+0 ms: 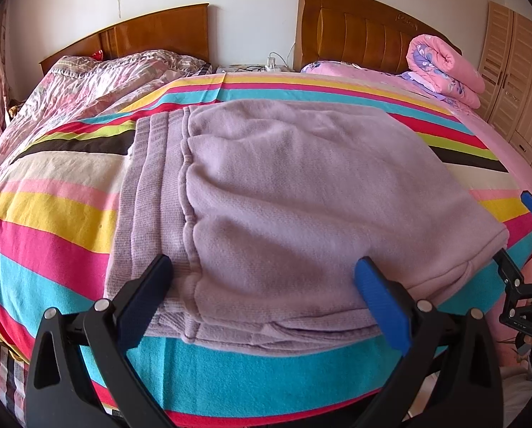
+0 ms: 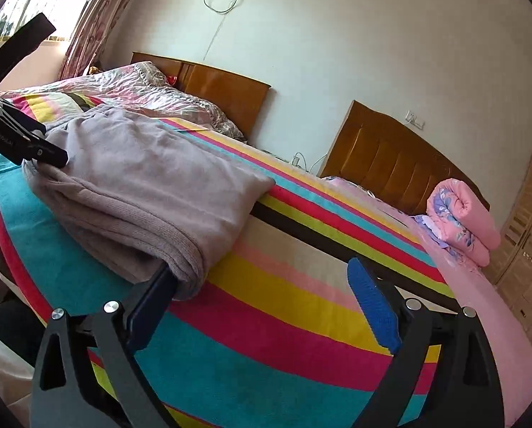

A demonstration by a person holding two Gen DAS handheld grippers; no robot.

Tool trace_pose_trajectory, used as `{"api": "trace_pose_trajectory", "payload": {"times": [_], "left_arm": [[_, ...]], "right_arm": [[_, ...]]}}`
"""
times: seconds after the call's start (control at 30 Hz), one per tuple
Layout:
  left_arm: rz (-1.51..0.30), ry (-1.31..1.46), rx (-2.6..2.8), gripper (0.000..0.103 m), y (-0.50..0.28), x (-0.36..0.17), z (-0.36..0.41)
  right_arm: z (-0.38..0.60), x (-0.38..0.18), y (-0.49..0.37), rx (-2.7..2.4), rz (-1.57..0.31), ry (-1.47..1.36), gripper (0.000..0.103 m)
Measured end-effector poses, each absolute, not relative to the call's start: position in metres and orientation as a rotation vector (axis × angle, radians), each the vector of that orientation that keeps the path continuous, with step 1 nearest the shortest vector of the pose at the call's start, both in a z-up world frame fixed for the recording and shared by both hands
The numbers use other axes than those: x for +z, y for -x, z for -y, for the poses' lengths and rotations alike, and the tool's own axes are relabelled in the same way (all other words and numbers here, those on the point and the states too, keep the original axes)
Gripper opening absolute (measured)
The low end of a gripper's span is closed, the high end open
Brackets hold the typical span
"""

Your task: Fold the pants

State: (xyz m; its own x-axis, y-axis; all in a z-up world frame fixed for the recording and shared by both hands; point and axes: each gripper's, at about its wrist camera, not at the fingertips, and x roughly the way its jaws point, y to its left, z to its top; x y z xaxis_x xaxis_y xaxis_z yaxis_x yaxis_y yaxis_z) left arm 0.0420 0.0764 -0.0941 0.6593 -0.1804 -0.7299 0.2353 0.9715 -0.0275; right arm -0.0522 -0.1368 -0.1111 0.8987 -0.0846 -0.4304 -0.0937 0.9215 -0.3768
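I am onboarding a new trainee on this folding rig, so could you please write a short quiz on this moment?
1. True or false: the lilac pants lie folded on the striped blanket.
2. Multiple choice: how do the left tongs stand? A) shut on the waistband B) open at the pants' near edge C) out of view
3. Fill in: the rolled pink quilt lies in front of a wooden ____.

Key:
1. True.
2. B; the right tongs are open too, one finger at the pants' corner.
3. Headboard.
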Motion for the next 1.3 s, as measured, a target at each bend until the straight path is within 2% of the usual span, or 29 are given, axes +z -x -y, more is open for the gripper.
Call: {"api": "trace_pose_trajectory", "payload": {"times": [0.17,0.33,0.53,0.63,0.77,0.9,1.07,1.17,1.3], "left_arm": [[-0.813,-0.084,-0.235,0.101,-0.042,-0.095,-0.076],[-0.804,-0.092,-0.223,0.102,-0.040,-0.097,-0.074],[-0.789,-0.096,-0.219,0.102,-0.039,-0.098,-0.074],[-0.787,-0.097,-0.220,0.102,-0.039,-0.099,-0.074],[-0.773,-0.106,-0.220,0.102,-0.037,-0.099,-0.074],[-0.764,-0.121,-0.199,0.102,-0.038,-0.099,-0.071],[-0.760,-0.117,-0.187,0.102,-0.038,-0.099,-0.070],[-0.755,-0.114,-0.186,0.102,-0.038,-0.099,-0.071],[-0.751,-0.116,-0.187,0.102,-0.037,-0.100,-0.072]], "right_arm": [[0.164,-0.115,0.052,0.076,-0.564,0.255,0.089],[0.209,-0.095,0.058,0.178,-0.593,-0.051,0.091],[0.175,-0.075,0.011,0.206,-0.608,-0.007,0.092],[0.149,-0.099,-0.007,0.212,-0.728,0.100,0.092],[0.155,-0.109,-0.004,0.221,-0.732,0.023,0.092],[0.146,-0.099,0.004,0.195,-0.726,0.104,0.096],[0.148,-0.075,0.026,0.191,-0.583,0.057,0.096],[0.132,-0.097,0.013,0.203,-0.684,0.139,0.097],[0.142,-0.108,0.008,0.233,-0.709,0.043,0.097]]}}
